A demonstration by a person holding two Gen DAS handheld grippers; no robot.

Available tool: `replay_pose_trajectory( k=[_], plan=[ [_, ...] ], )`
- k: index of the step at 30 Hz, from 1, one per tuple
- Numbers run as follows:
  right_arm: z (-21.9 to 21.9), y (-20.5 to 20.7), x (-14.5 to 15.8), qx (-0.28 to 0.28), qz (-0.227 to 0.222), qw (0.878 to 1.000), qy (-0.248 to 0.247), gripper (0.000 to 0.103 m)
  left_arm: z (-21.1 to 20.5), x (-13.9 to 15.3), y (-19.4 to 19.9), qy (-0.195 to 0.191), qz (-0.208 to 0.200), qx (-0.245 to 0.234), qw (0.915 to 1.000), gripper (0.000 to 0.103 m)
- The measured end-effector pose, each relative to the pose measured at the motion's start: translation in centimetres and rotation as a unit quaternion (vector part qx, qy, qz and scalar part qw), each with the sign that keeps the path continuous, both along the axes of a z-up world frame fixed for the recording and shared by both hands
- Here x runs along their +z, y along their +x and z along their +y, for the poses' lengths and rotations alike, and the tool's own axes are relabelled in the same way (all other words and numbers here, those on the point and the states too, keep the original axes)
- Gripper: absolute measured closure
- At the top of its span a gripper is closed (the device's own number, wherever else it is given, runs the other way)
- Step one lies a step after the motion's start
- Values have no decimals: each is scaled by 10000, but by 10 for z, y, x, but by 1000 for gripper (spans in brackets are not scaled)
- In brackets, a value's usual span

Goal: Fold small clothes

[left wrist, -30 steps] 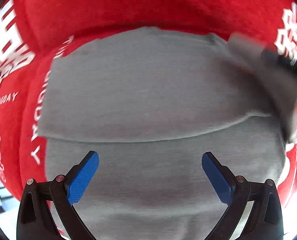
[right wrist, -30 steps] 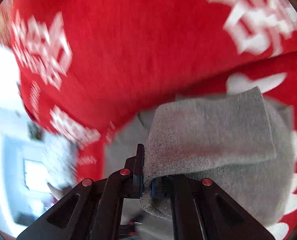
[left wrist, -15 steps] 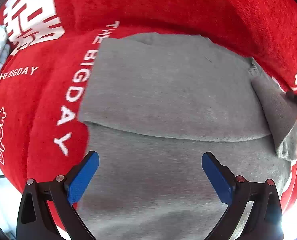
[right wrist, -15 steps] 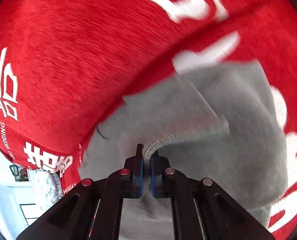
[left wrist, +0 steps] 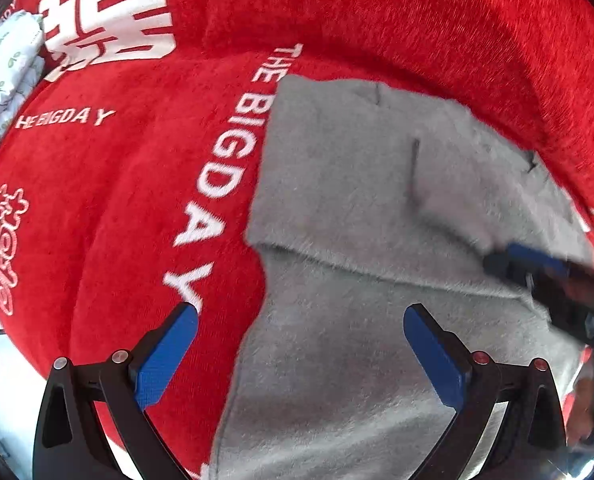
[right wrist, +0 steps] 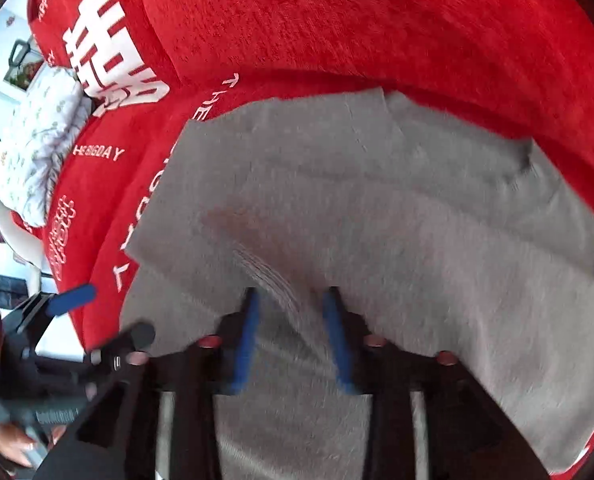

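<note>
While the grey garment (left wrist: 377, 208) lay on the red cover (left wrist: 117, 220), partly folded with its upper layer ending in a fold edge across the middle, your left gripper (left wrist: 301, 320) hung over its left edge with the blue pads (left wrist: 165, 356) spread wide and nothing between them. One pad stood over the red cloth by the white lettering (left wrist: 225, 168), the other over the grey fabric. Your right gripper (right wrist: 291, 300) was letting go: its jaws were opening, and the fold of grey cloth (right wrist: 273, 276) lay loose in the gap, no longer pressed by either pad. You had it pointed down at the garment's middle, and in the left wrist view it showed as a blur at the right edge (left wrist: 537, 264). A patterned white pillow (right wrist: 37, 152) sat at the far left
</note>
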State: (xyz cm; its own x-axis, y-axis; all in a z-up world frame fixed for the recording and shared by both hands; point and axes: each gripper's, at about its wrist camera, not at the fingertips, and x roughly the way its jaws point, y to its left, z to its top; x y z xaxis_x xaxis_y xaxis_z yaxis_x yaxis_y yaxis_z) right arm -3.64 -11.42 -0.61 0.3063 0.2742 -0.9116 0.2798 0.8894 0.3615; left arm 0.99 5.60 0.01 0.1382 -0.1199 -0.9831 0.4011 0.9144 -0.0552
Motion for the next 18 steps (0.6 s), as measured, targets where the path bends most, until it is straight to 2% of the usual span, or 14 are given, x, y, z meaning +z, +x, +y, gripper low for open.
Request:
replay_pose_trajectory(
  k=[1,5,8,12,14,15,16,18],
  plan=[
    [-5,-10,2,-121,-18,9999,80,47,-3,1,3,-133,57,-32,9999,0],
    [-39,-61,6,-939,-21,9929,734,47,-29,0,14,-837,435,-259,9952,0],
    [-70,-106,3,-1769,97,9769,1195,47,-53,-9,21,-1125,749,-401,9900,0],
    [-103,-165,-8,-2858,65,9428,1717,44,-82,-27,30,-1500,1174,-340,9811,2],
    [-115,-189,-15,-3364,-19,9219,1923,43,-87,-30,32,-1542,1204,-224,9804,23],
    [-121,-200,-19,-3621,-79,9099,2022,42,-89,-31,34,-1569,1221,-164,9799,49],
    [-126,-209,-21,-3824,-144,8998,2098,42,-90,-31,36,-1677,1284,-157,9773,94],
    [-136,-223,-27,-4193,-291,8796,2229,42,-90,-29,41,-1955,1484,-131,9693,95]
  ],
)
